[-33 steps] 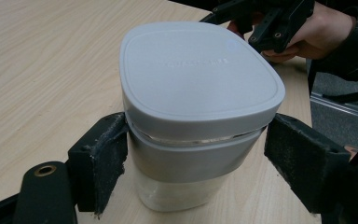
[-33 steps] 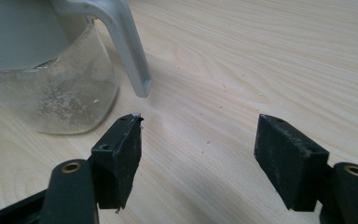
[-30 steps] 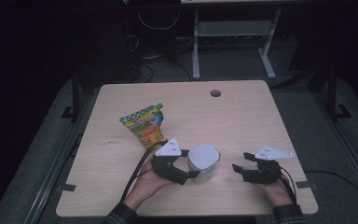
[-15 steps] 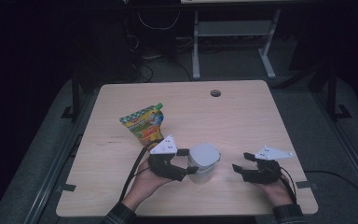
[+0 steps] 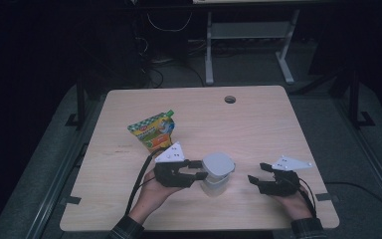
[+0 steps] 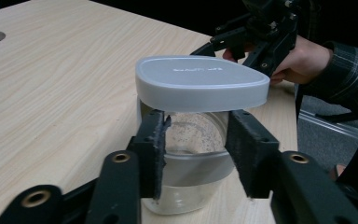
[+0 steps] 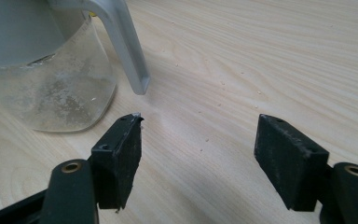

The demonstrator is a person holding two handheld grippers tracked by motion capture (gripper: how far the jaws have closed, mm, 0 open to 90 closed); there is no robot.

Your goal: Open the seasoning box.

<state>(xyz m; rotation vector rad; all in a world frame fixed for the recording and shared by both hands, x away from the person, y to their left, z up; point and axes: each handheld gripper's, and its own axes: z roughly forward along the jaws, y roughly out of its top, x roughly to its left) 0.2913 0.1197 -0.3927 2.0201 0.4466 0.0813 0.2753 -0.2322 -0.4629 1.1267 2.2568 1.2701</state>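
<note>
A clear jar (image 5: 215, 183) with a grey lid (image 5: 218, 165) stands near the table's front edge. In the left gripper view the jar (image 6: 193, 184) sits under its lid (image 6: 200, 81). My left gripper (image 5: 201, 173) reaches it from the left. Its jaws have just been closing, and the pads (image 6: 154, 149) now press the glass neck on both sides, so the left gripper (image 6: 196, 140) is shut on the jar. My right gripper (image 5: 257, 172) rests to the jar's right, open and empty. Past the right gripper (image 7: 198, 140) are the jar's base (image 7: 51, 88) and a grey lid flap (image 7: 123, 46).
A colourful snack pouch (image 5: 151, 130) lies behind my left gripper, towards the table's left. A round cable hole (image 5: 230, 99) sits near the far edge. Bare wooden tabletop (image 5: 258, 129) stretches behind the jar. A desk frame stands on the dark floor beyond.
The left gripper's jaws have narrowed onto the jar. The left hand shifted only slightly. The right gripper and the pouch have stayed put.
</note>
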